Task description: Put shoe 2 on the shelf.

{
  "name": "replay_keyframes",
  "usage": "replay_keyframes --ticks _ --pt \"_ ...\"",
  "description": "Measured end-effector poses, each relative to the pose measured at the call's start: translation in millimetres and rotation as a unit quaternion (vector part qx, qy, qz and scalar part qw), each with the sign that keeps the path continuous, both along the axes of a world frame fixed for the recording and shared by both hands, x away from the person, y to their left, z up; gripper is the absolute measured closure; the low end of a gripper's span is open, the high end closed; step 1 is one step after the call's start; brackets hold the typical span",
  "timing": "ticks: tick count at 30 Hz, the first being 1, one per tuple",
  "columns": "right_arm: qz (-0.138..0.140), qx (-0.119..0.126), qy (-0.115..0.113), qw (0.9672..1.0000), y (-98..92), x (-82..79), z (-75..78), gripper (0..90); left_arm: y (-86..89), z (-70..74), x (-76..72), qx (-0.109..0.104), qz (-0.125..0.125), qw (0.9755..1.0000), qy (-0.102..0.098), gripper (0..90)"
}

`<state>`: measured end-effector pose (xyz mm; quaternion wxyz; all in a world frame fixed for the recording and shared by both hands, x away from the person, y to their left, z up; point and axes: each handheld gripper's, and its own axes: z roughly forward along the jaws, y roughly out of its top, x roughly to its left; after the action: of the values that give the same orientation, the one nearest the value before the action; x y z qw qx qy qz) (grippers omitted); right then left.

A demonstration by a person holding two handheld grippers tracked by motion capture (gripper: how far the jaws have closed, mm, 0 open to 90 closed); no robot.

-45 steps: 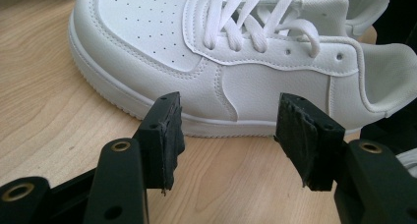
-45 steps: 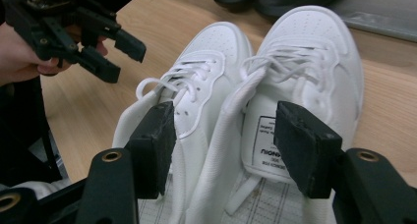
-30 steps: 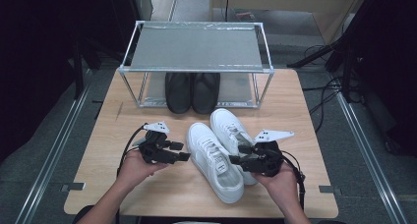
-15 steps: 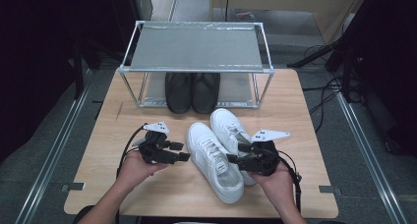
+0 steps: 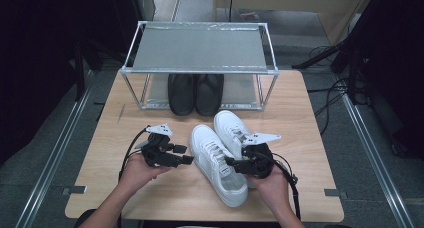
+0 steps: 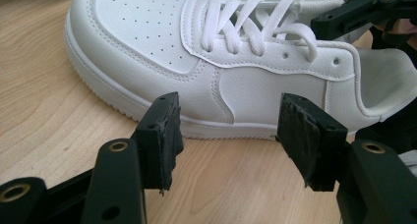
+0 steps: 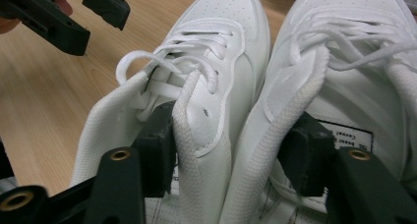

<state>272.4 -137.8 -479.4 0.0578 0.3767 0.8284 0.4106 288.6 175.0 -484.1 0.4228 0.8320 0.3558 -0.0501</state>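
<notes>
Rack (image 5: 200, 70): metal shoe rack at the far edge of your table (image 5: 310, 138); 2 black shoes (image 5: 196, 94) sit side by side on its lower shelf, top shelf bare.
White pair: left sneaker (image 5: 217, 163) and right sneaker (image 5: 232, 130) lie touching on the wood in front of the rack, toes toward it.
Right gripper (image 5: 236, 164): 1 jaw sits inside the left sneaker's collar, the other inside the right sneaker's, so both inner walls stand pressed together between your pads (image 7: 156, 150). The jaws have just been closing in; they look snug on the 2 collars.
Left gripper (image 6: 228, 135): jaws spread wide, nothing between them, hovering low beside the left sneaker's outer flank, just short of touching.
In the way: loose laces (image 7: 162, 62) loop above your right jaws; the rack's front legs stand just beyond the toes.
</notes>
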Motion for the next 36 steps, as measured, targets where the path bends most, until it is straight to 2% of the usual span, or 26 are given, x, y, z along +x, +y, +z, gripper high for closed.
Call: replay_keyframes --ticks 5,8,13,15,17,22,24,30,36 --pt "-0.004 -0.018 -0.015 0.9997 3.4 -2.1 -1.6 52.5 -1.1 0.0 -0.3 -0.001 0.000 1.0000 0.003 42.1" --pt "-0.009 -0.011 -0.012 0.9998 2.2 -0.8 -1.7 56.6 -1.4 0.0 -0.3 0.000 -0.002 1.0000 0.001 42.1" --pt "-0.007 -0.015 -0.015 0.9997 2.0 -0.6 -1.5 61.0 -1.5 -0.2 0.0 0.001 0.000 1.0000 0.001 42.2" --pt "-0.010 -0.020 -0.025 0.9994 2.4 -1.7 -1.5 65.3 -1.1 -0.2 0.2 0.000 0.000 1.0000 0.002 42.2" --pt "-0.011 -0.021 -0.026 0.9994 2.3 -1.9 -1.2 67.2 -0.7 0.1 0.2 0.000 0.001 1.0000 0.002 42.3" --pt "-0.013 -0.015 -0.017 0.9997 0.1 -0.6 0.1 71.4 2.2 0.4 0.7 -0.001 0.004 1.0000 0.002 42.3" --pt "-0.011 -0.008 -0.005 0.9999 -2.1 2.1 0.7 73.0 3.2 0.5 1.0 -0.003 0.007 1.0000 0.002 42.3" --pt "-0.009 0.018 0.028 0.9994 -8.9 9.1 2.0 74.9 13.1 1.5 3.0 -0.011 0.020 0.9997 0.001 42.5" --pt "-0.005 0.026 0.041 0.9988 -13.2 12.8 3.6 76.0 25.9 3.7 4.4 -0.021 0.041 0.9989 0.000 42.7"
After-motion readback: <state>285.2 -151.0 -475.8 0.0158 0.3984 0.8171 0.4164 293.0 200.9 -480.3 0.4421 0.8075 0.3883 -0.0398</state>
